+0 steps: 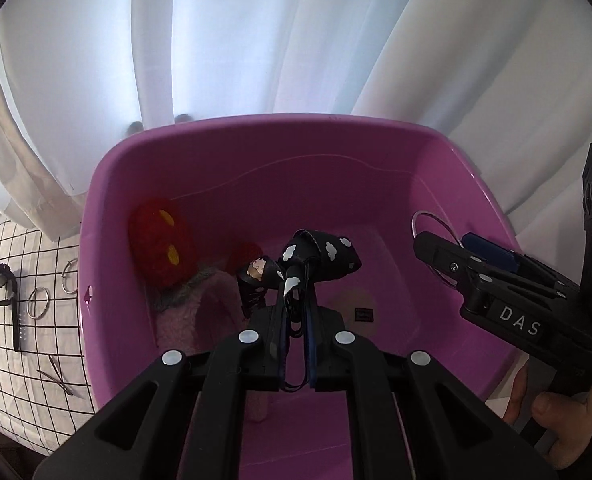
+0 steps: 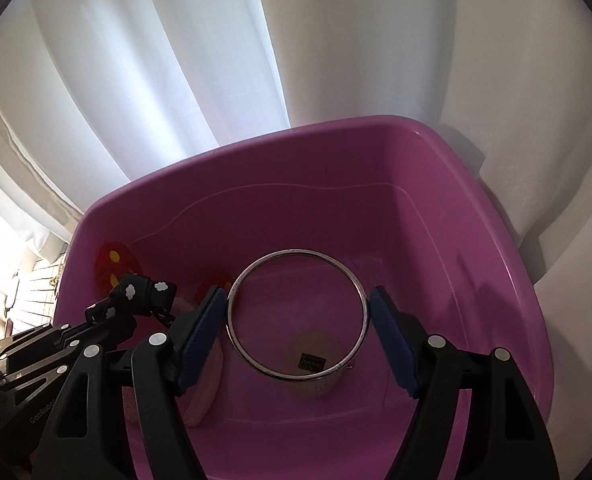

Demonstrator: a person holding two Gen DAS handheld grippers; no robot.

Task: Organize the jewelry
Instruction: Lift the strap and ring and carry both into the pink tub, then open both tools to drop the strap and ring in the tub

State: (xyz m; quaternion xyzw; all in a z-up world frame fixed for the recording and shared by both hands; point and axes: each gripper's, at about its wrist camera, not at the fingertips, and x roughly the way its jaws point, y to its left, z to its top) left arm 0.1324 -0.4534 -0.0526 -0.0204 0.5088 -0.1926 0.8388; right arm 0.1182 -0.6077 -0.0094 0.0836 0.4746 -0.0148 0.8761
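Observation:
A purple plastic tub [image 1: 255, 140] fills both views and also shows in the right wrist view [image 2: 476, 216]. My left gripper [image 1: 296, 332] is shut on a black hair bow with white clouds [image 1: 320, 256], held over the tub; the bow also shows in the right wrist view [image 2: 139, 296]. My right gripper [image 2: 298, 320] is shut on a silver bangle [image 2: 296, 256], its blue pads [image 2: 199, 332] touching the ring's two sides, above the tub floor. The bangle shows in the left wrist view [image 1: 428, 216] with the right gripper [image 1: 448, 252].
In the tub lie a red strawberry-like clip [image 1: 161, 244], a pink fuzzy item [image 1: 191, 312] and a round label on the floor [image 2: 312, 360]. Left of the tub, a checked cloth [image 1: 35, 380] holds bangles [image 1: 37, 302], a black watch [image 1: 1, 284] and hairpins [image 1: 57, 376]. White curtains [image 1: 255, 40] hang behind.

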